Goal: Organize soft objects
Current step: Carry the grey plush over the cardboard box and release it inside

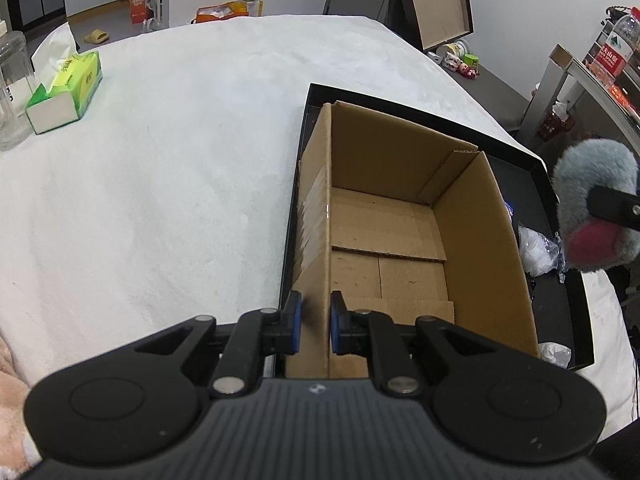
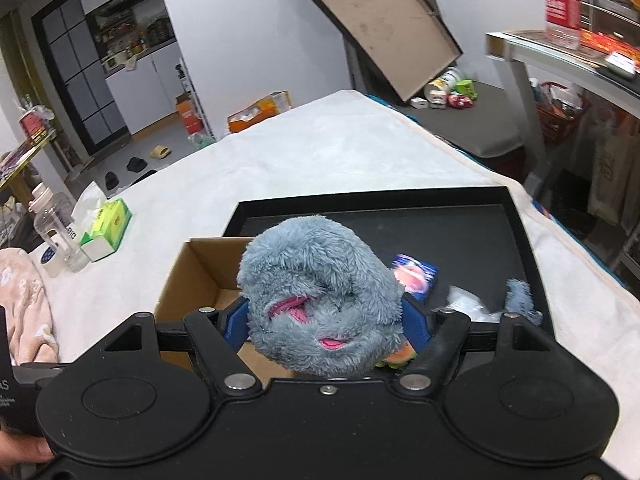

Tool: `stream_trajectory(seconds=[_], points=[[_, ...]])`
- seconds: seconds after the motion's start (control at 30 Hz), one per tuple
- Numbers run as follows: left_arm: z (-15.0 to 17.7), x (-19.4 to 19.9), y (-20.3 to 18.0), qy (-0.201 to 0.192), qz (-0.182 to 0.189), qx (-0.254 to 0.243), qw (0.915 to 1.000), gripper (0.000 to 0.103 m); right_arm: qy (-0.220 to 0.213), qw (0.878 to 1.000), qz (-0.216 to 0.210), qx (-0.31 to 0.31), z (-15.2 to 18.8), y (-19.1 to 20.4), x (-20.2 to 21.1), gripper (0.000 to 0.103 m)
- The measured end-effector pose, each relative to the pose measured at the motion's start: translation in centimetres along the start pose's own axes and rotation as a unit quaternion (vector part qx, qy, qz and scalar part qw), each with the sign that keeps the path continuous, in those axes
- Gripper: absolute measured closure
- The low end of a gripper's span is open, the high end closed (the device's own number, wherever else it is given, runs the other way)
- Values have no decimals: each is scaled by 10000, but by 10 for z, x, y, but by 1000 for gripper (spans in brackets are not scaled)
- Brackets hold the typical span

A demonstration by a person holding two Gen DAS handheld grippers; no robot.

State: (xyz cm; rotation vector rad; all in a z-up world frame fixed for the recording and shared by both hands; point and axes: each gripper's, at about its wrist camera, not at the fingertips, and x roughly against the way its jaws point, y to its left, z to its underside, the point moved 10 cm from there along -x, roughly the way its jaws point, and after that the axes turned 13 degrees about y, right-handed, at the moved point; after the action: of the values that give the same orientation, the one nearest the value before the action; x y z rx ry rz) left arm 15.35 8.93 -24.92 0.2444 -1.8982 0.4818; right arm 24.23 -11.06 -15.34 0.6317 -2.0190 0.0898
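An open, empty cardboard box stands in the left part of a shallow black tray on the white-covered table. My left gripper is shut on the box's near left wall. My right gripper is shut on a grey-blue plush toy with pink patches and holds it in the air above the tray, at the box's right side. The plush also shows at the right edge of the left wrist view.
The black tray also holds a small blue packet, crumpled plastic and another grey plush piece. A green tissue pack and a clear bottle stand at far left. A pink cloth lies near left.
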Motion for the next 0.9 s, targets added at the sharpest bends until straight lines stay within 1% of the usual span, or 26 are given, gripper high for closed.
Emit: stream_trajectory(seconds=[0.17,0.5,0.9], points=[[0,-2,6,8,93,91,9999,90,38,9998,-53,164,-3,20,-10,31],[-1,-3,9,6,166,139,9998,90,151,9986,-222,455,-5,58,-32,31],[-3,-3,11,50,223,219,9995,90,209,9981,-305,501,-13,74,-55,30]])
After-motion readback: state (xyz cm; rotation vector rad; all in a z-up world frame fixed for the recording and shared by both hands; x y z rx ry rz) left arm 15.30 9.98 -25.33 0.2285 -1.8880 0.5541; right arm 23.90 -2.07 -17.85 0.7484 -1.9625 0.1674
